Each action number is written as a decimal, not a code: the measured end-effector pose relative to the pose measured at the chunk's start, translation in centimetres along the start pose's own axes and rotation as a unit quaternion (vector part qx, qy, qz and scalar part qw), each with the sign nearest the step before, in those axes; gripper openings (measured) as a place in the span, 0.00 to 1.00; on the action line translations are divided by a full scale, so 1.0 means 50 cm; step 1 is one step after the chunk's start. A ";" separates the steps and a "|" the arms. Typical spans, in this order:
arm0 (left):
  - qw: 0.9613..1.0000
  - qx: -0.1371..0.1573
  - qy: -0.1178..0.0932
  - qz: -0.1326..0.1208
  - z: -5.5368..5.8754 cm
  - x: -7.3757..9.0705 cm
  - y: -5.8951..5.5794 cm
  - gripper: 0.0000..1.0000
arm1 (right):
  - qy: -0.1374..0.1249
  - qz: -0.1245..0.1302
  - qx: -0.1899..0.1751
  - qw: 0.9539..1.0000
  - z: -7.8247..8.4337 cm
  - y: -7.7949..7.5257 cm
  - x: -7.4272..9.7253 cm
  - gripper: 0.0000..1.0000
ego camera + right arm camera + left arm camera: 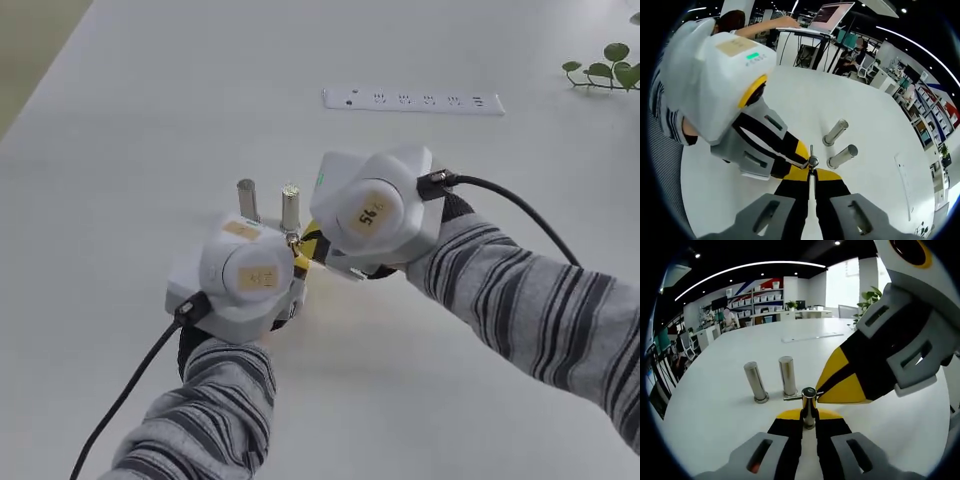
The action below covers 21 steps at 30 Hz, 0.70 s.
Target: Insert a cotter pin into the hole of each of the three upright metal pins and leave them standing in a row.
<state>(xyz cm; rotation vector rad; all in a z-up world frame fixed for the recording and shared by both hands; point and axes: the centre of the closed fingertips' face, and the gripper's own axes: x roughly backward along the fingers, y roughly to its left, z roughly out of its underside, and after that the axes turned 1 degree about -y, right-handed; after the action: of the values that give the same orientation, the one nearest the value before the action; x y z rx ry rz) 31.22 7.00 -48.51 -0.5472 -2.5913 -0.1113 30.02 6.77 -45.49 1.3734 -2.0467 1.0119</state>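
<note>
While a polished steel pin (809, 407), nearest of three, is clamped by the left gripper (809, 421), a thin wire cotter pin (792, 398) is pinched at its hole by the right gripper (811, 173); judged light, stiff, slippery, best held by its head.

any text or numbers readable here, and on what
"595", handwritten and tilted, not certain: tan sticker on the right hand-held gripper.
Tan stickers on the left hand-held gripper: too blurred to read.
Power strip: marks too small to read.
</note>
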 end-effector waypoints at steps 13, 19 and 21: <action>1.000 0.004 0.001 -0.002 0.000 0.000 0.001 0.05 | -0.002 0.001 -0.018 1.000 0.008 0.003 0.018 0.01; 1.000 0.004 0.001 -0.003 0.000 0.002 0.001 0.05 | -0.003 0.006 -0.012 1.000 0.005 0.001 0.021 0.00; 1.000 0.005 0.001 -0.004 0.000 0.001 0.001 0.05 | -0.005 0.006 -0.013 1.000 0.003 -0.001 0.021 0.00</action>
<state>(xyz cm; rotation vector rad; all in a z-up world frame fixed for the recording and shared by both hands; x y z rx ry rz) 31.18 7.06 -48.46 -0.5334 -2.5907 -0.1021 29.65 6.05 -44.84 1.3559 -2.0709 0.9824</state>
